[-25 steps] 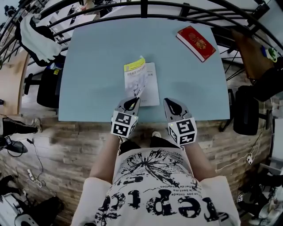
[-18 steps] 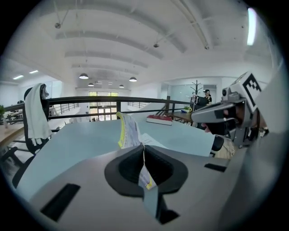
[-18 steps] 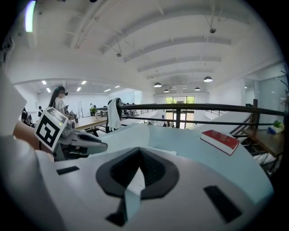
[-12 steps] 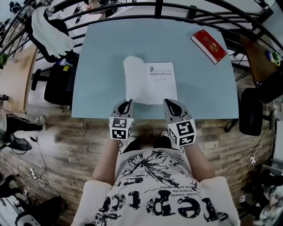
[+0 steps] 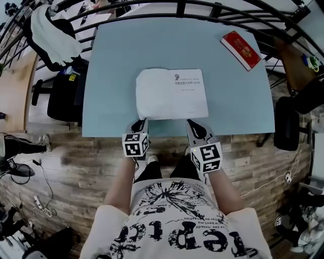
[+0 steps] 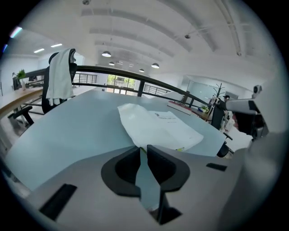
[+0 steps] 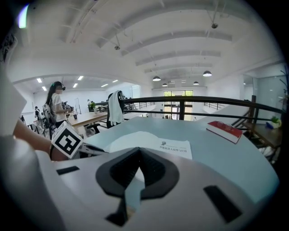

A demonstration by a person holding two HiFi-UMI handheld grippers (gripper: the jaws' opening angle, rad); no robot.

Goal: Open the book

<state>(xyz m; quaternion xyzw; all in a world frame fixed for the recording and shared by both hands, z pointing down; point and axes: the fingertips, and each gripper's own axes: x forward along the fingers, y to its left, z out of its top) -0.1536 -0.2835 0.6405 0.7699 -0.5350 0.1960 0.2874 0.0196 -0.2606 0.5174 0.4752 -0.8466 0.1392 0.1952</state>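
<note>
As I look down through the head view, the open book [image 5: 171, 93] lies flat on the pale blue desk [image 5: 116, 50], midway along the near edge, showing two white pages. The right page carries a short printed title near its top. The left gripper [image 5: 139, 123] sits at the near edge by the book's near left corner. The right gripper [image 5: 195, 126] sits at the same edge, just below the book's near right part. I cannot tell from here whether either tip touches the paper. A closed red book [image 5: 241, 49] lies slantwise near the far right corner of the desk, well apart from the open one. Off the far left corner stands a chair draped with a white garment [image 5: 53, 38], and a dark railing [image 5: 152, 6] curves past the far edge.

In the left gripper view, the jaws are drawn together with only a thin slit between them and nothing in it. The open book lies just beyond the tips, its left page bulging slightly upward.

In the right gripper view, the jaw tips meet and hold nothing. Past them I see the title page, with the red book farther off to the right. The left gripper's marker cube [image 7: 67, 140] shows at the left, and a person [image 7: 57, 106] stands far off in the room.
</note>
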